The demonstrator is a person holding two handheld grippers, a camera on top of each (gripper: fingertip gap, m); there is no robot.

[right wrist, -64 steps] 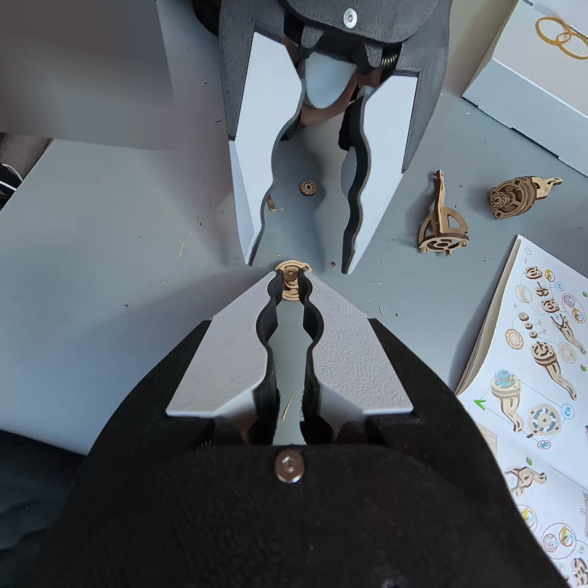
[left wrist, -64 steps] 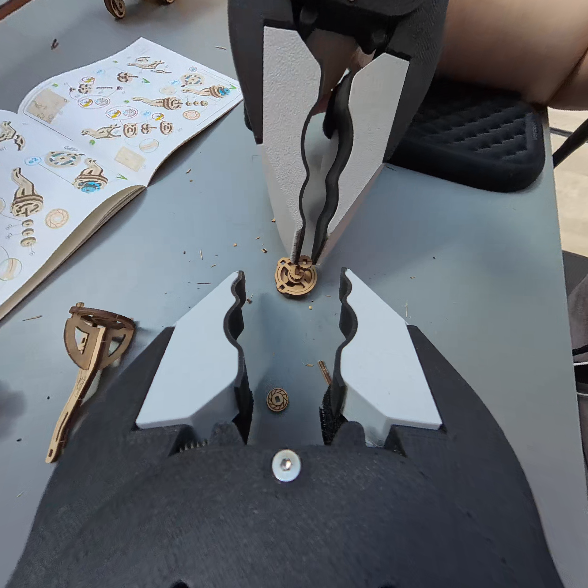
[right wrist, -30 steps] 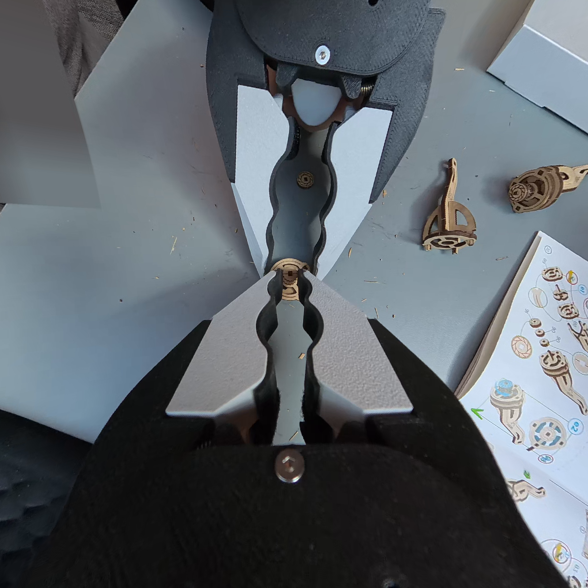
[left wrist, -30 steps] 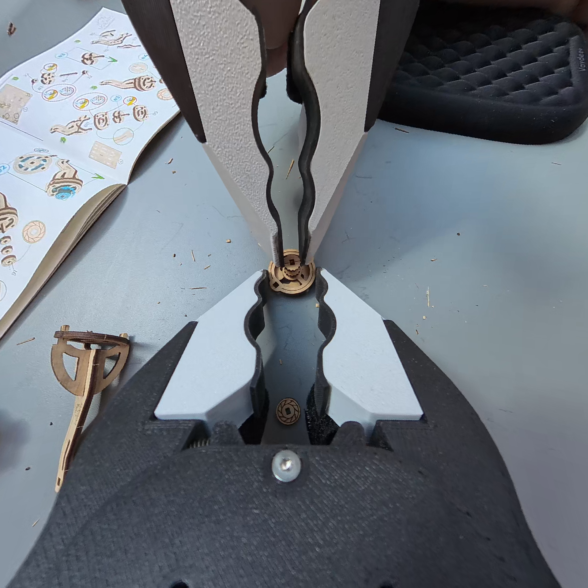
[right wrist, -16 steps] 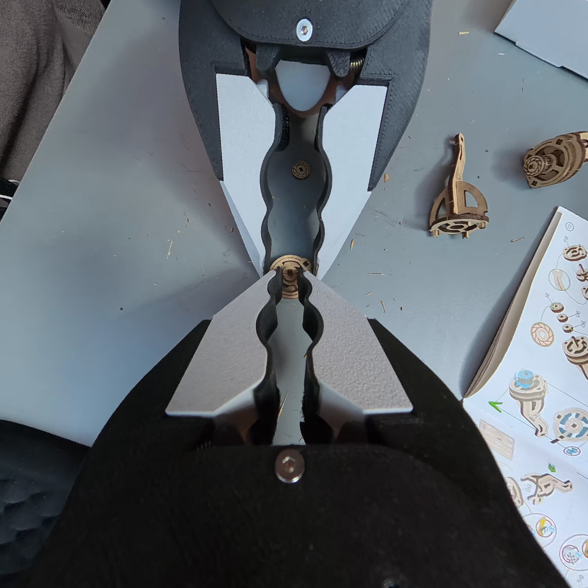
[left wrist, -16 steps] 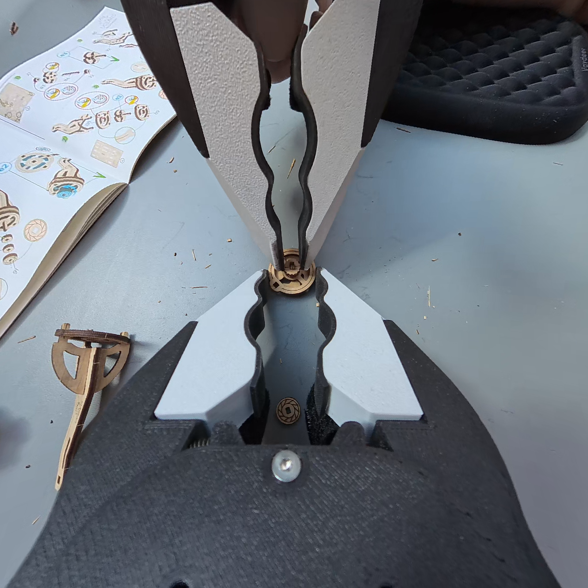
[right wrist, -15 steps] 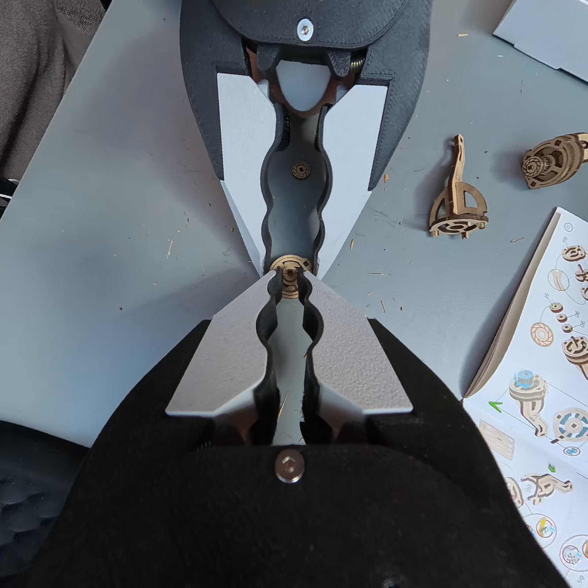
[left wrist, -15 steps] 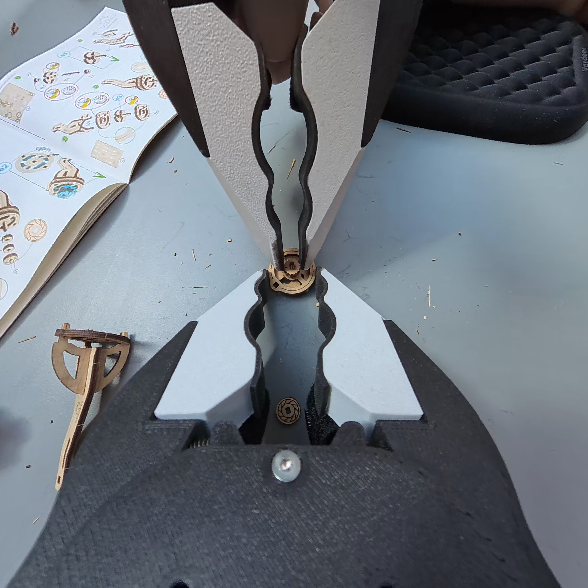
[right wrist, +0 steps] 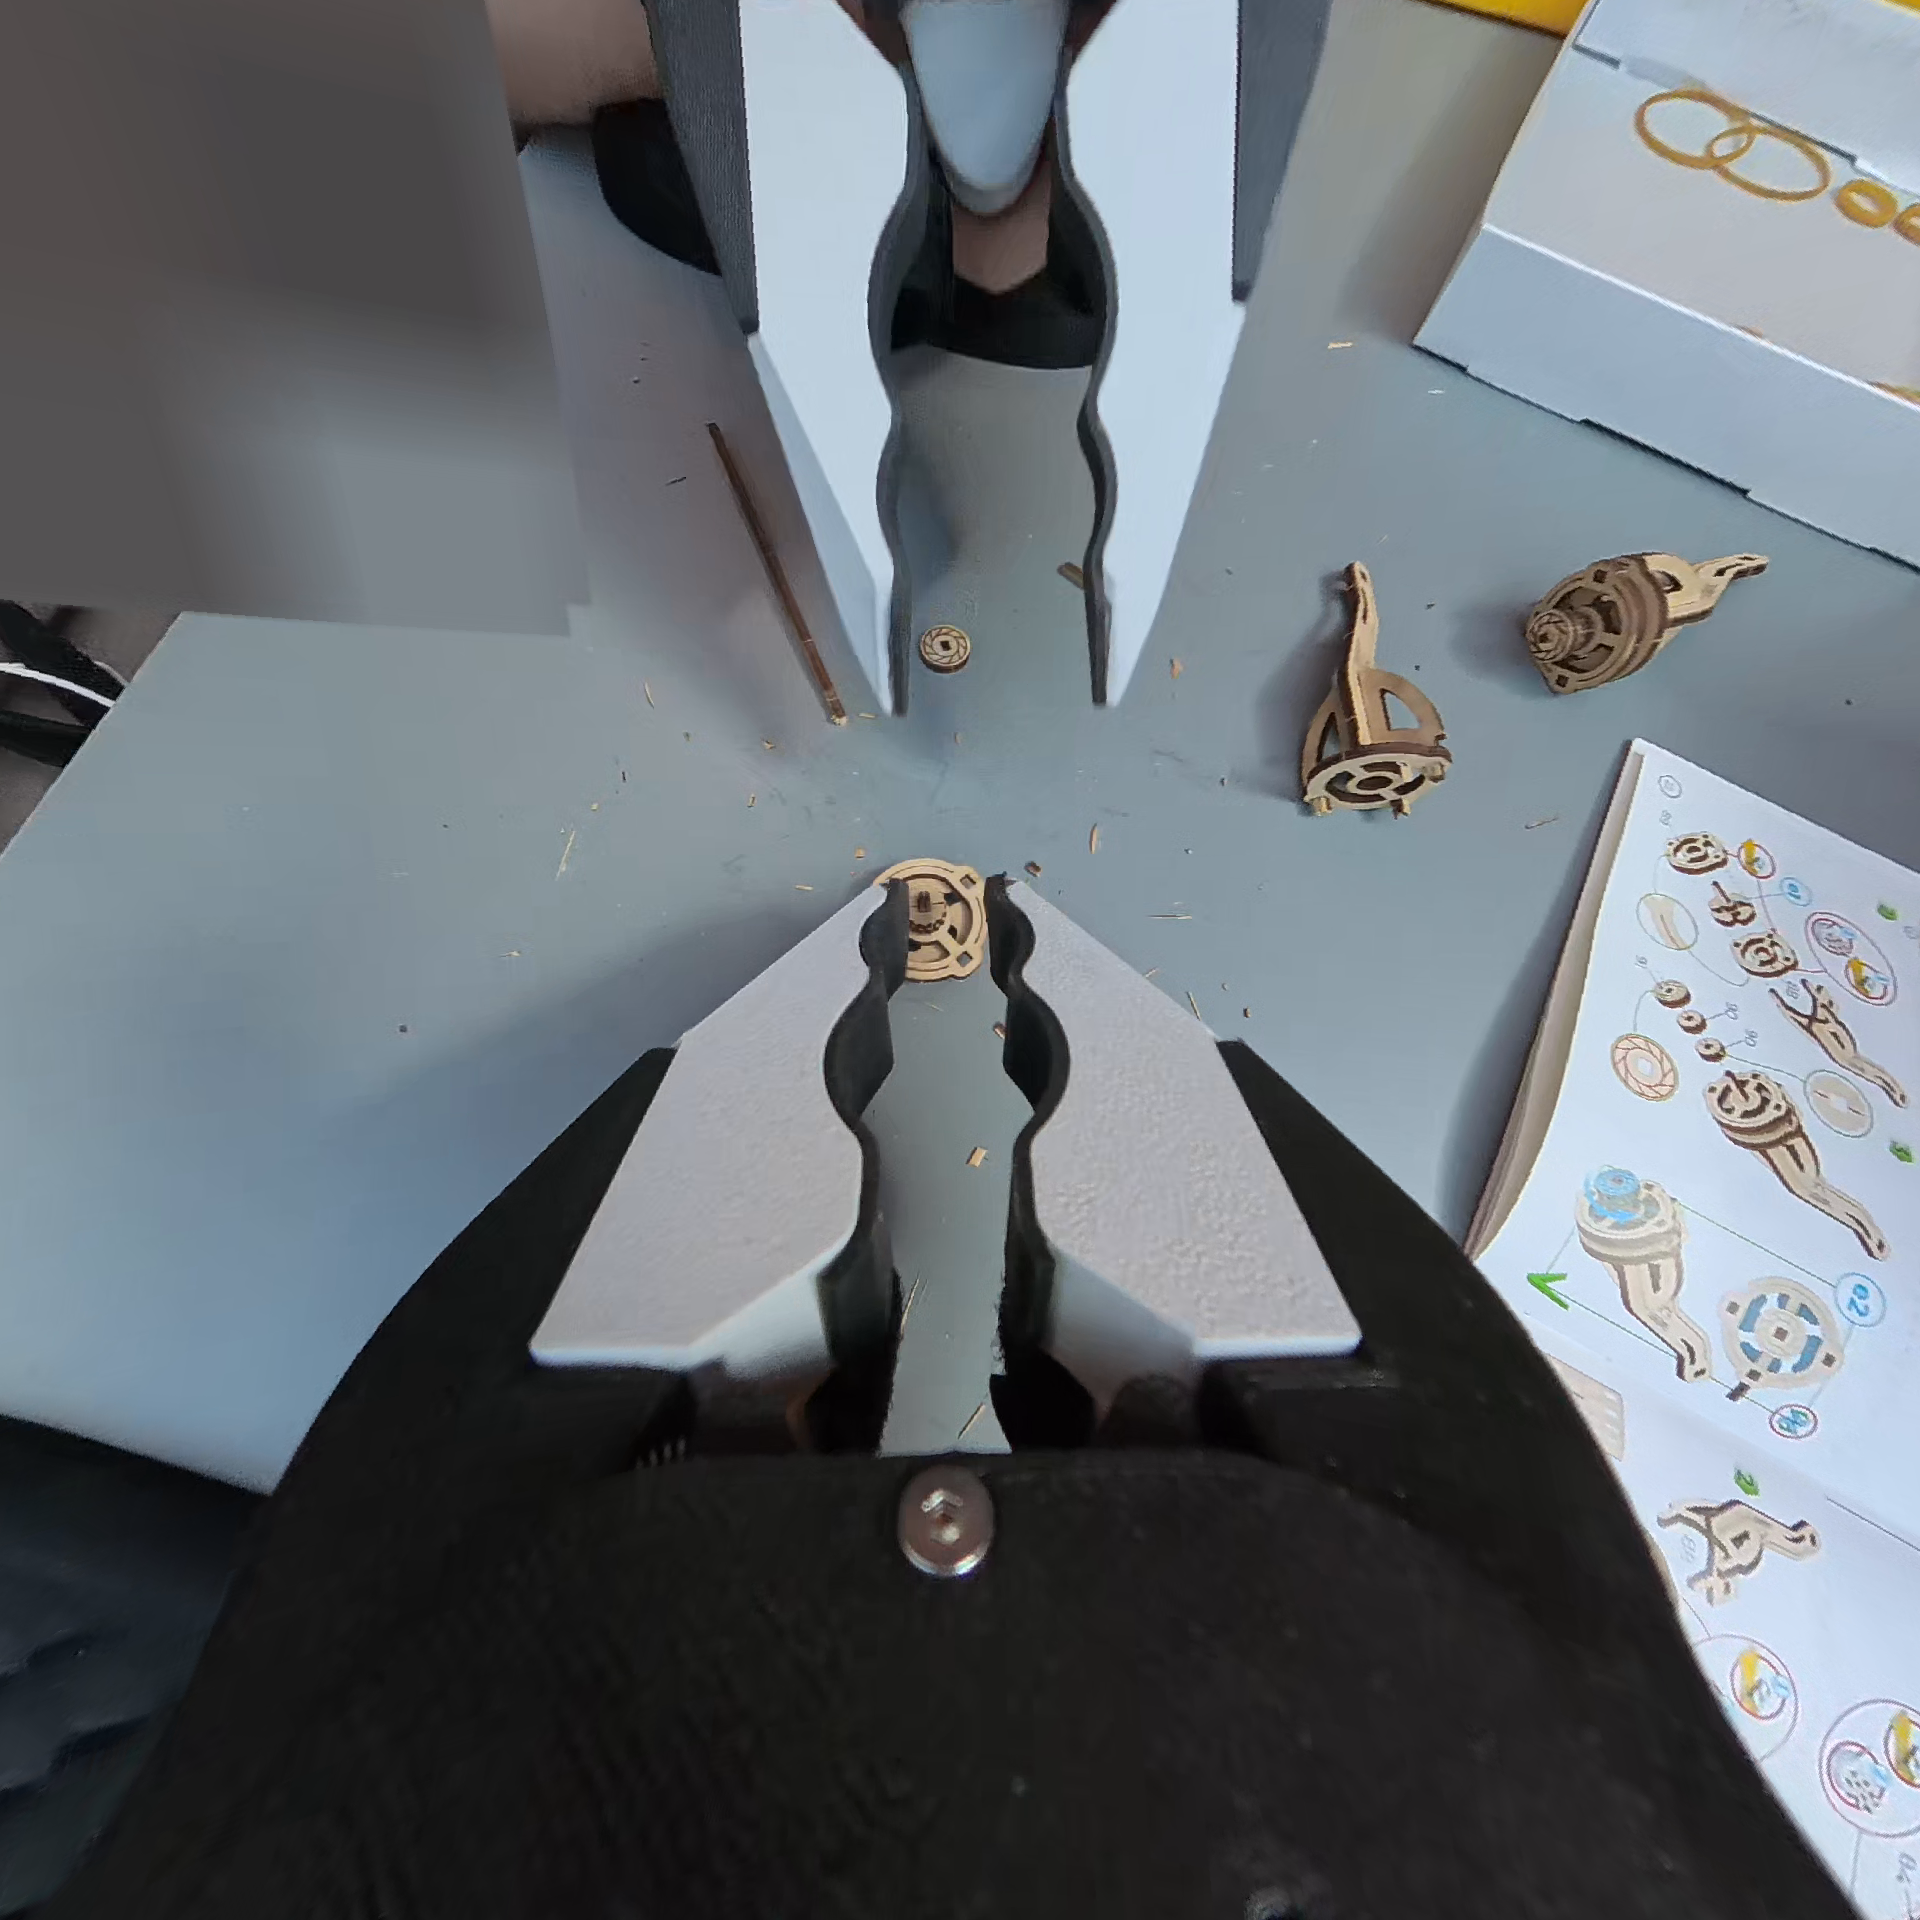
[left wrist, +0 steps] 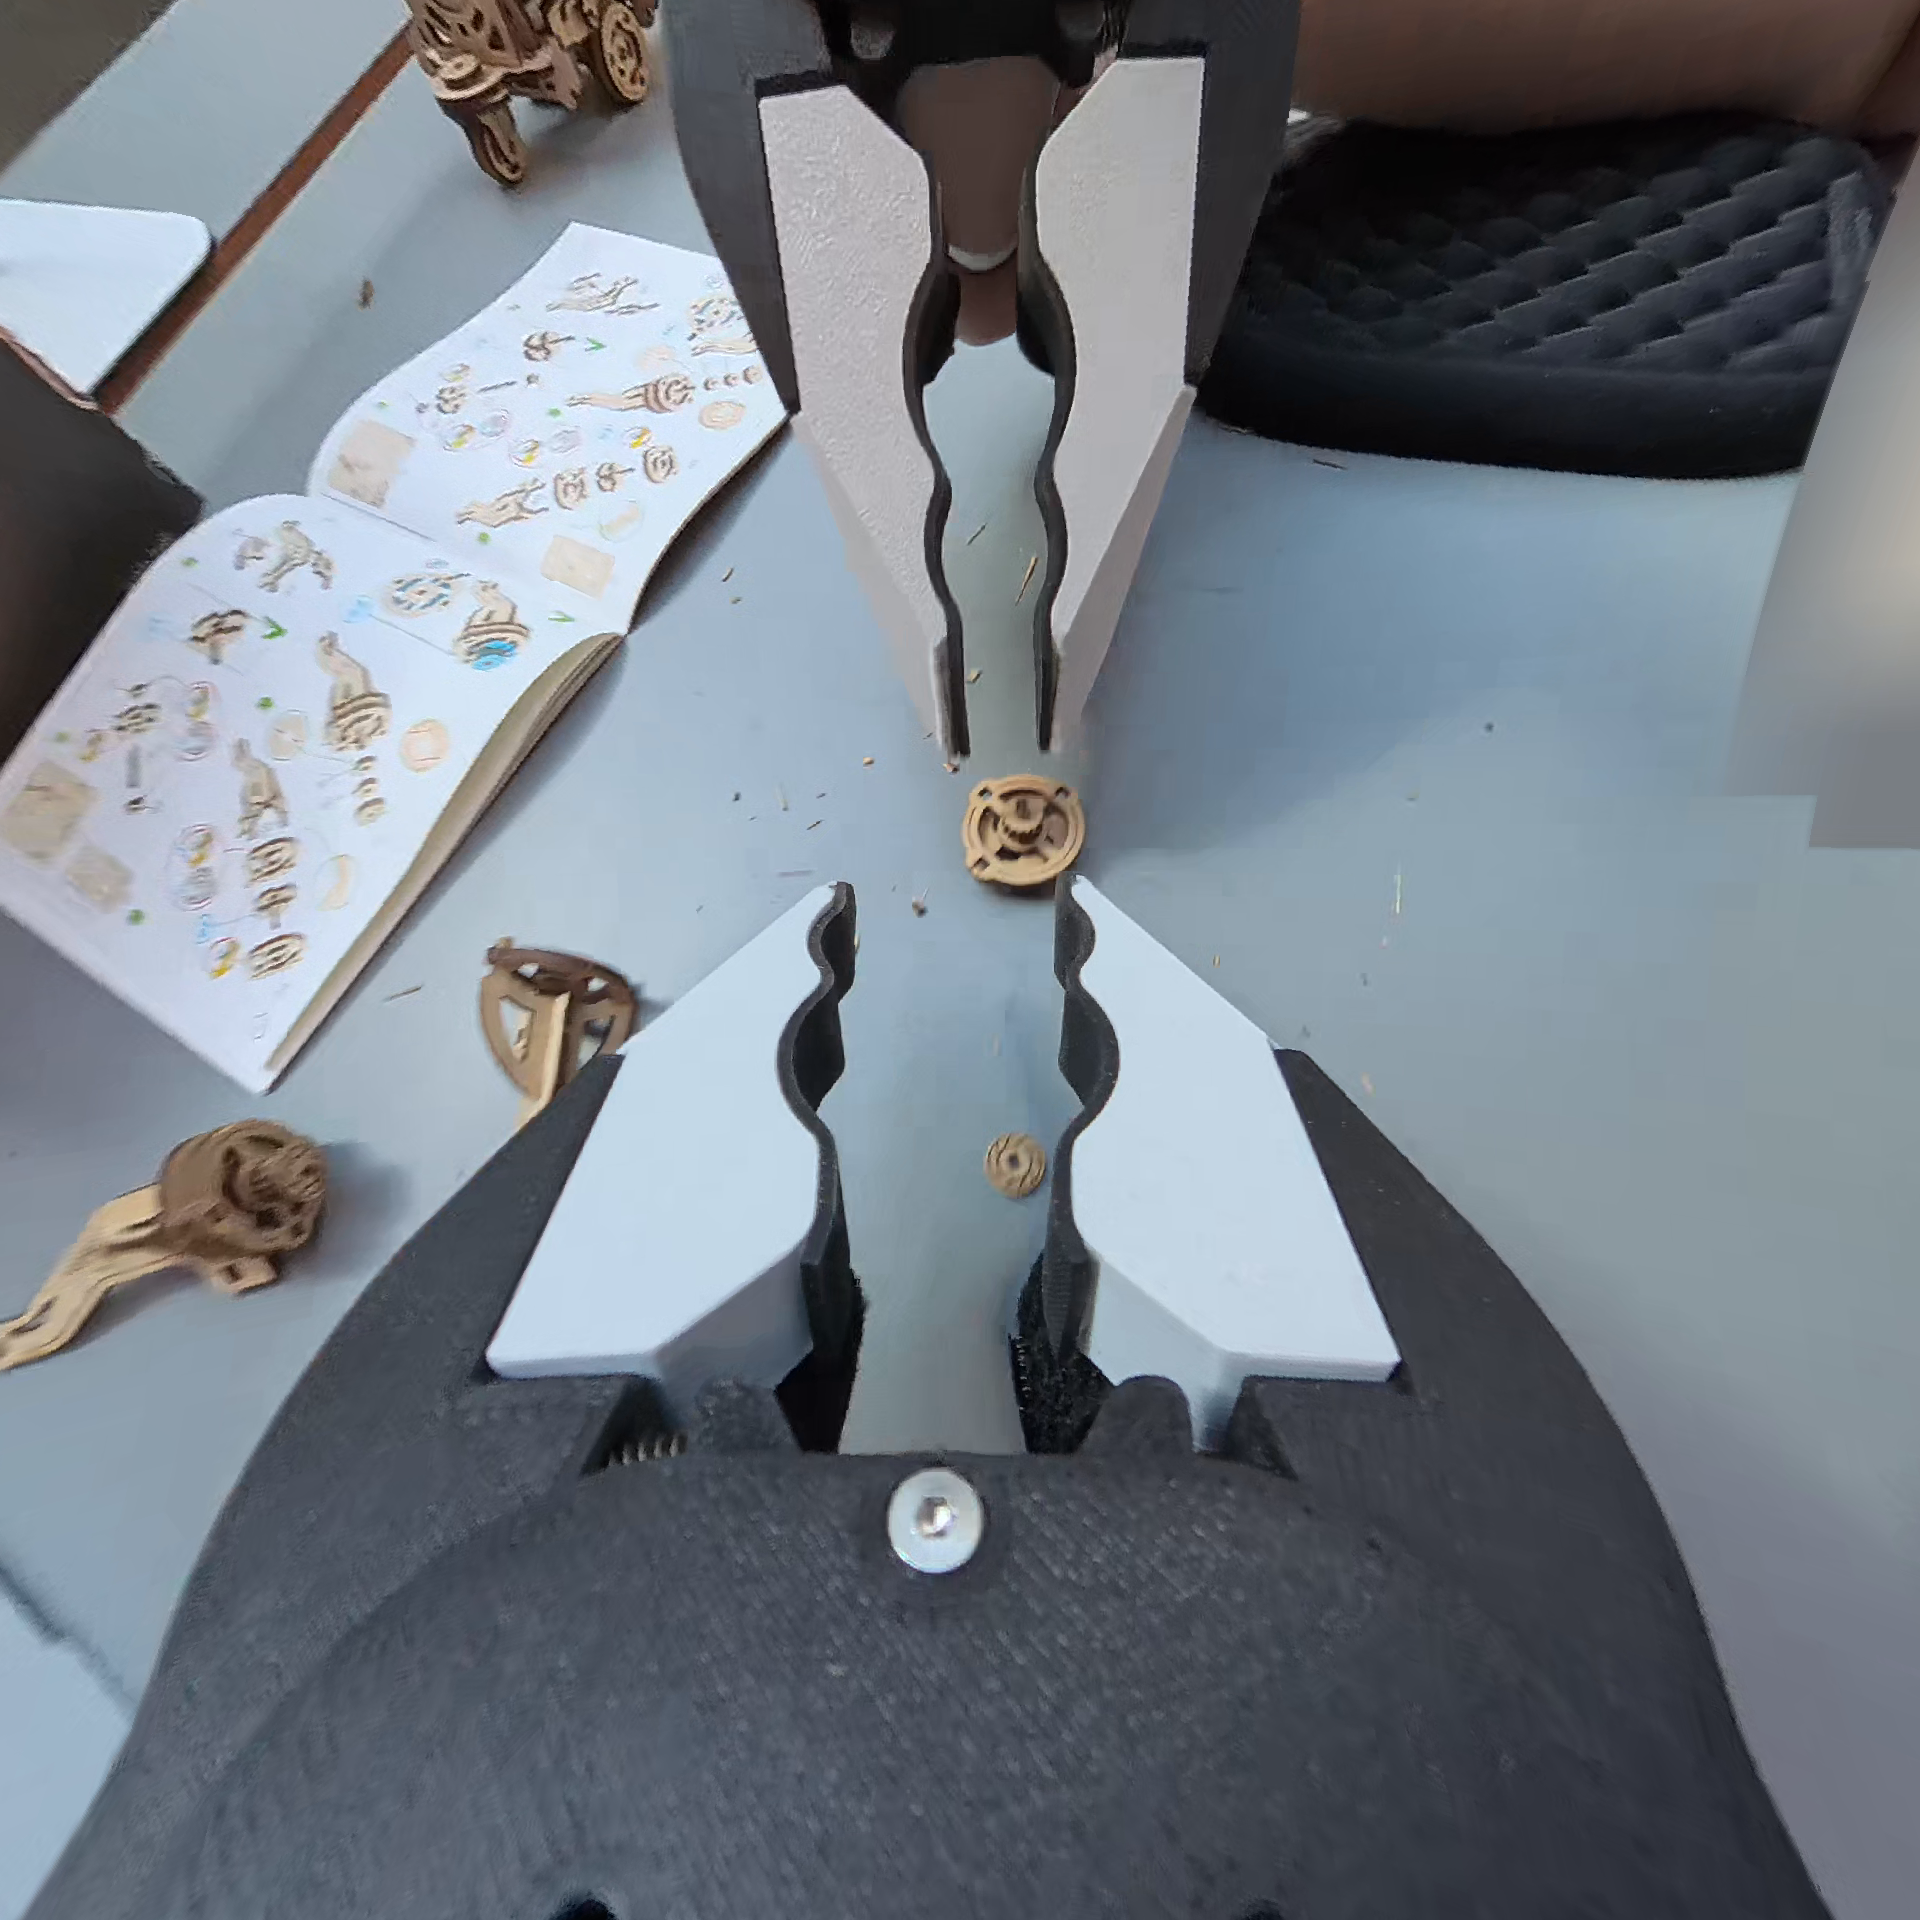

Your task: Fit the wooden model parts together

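Note:
A round wooden disc with a small gear on its hub [left wrist: 1023,831] lies flat on the grey table [left wrist: 1455,935]. My left gripper [left wrist: 956,899] is open and empty, its tips just short of the disc. A small wooden ring [left wrist: 1015,1164] lies on the table between its fingers. My right gripper [left wrist: 1000,732] faces it from the far side, jaws a little apart and empty, clear of the disc. In the right wrist view the disc [right wrist: 932,920] shows between and below the right gripper's [right wrist: 945,899] tips, and the left gripper [right wrist: 997,704] stands open beyond, over the small ring [right wrist: 945,646].
An open instruction booklet [left wrist: 364,644] lies to the left. A wooden leg part with a ring base [right wrist: 1371,707], an assembled wooden joint [right wrist: 1621,618], a thin stick [right wrist: 774,571] and a white box [right wrist: 1704,239] lie around. A black cushion [left wrist: 1538,301] is at the back. The tips of both grippers are at nearly the same place. The assembled wooden joint [right wrist: 1621,618] is about equally far from each gripper, around 15 cm. It is also in sight in the left wrist view [left wrist: 210,1164].
Both grippers have let go of the disc, opened and drawn back and up. The disc stays on the table with the gear on it.

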